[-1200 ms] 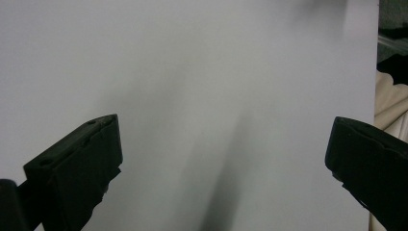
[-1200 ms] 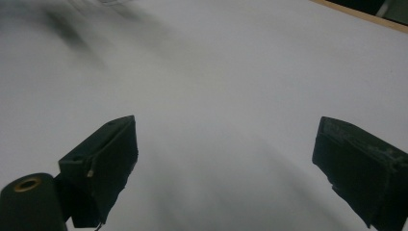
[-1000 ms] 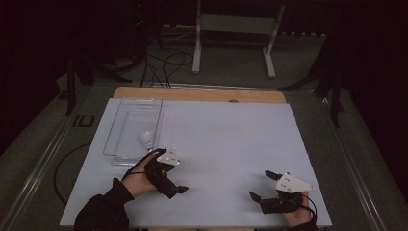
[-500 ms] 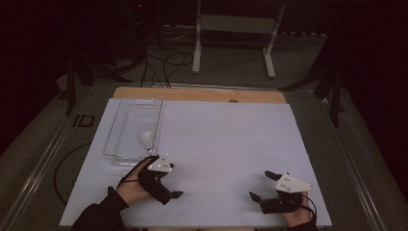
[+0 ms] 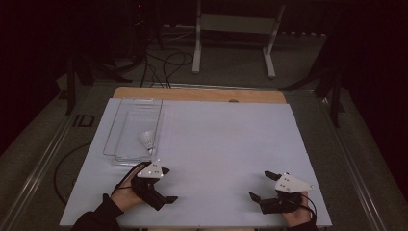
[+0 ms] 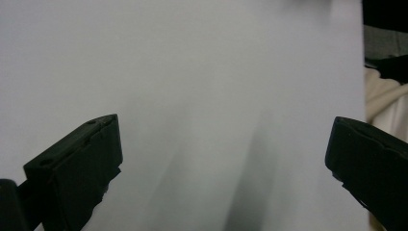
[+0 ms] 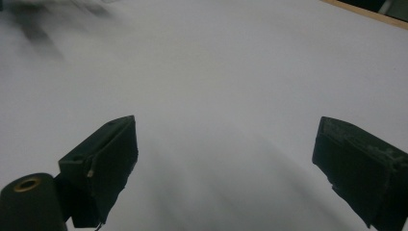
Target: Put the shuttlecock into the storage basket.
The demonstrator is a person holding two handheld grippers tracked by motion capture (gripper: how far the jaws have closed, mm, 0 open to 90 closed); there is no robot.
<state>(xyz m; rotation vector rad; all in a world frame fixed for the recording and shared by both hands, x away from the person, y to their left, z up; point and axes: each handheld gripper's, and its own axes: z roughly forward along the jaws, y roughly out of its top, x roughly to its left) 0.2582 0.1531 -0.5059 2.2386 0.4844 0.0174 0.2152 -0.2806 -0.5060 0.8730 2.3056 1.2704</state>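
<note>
Shuttlecock [image 5: 147, 139] lies in the clear tray [image 5: 126, 126]; I hold left gripper [image 5: 163, 185] and right gripper [image 5: 262, 185] spread wide, empty, over the white tabletop [image 5: 231, 139]. Reaching in carelessly, I might clip the tray wall and shove it.

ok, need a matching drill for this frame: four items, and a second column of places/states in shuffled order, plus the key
Items:
1. shuttlecock
2. clear tray
3. left gripper
4. right gripper

Places/states:
A. open, at the near right of the white table
B. lying inside the tray, at its near end
C. open, just in front of the tray's near end
D. on the far left part of the table

Pairs: 1-B, 2-D, 3-C, 4-A
</note>
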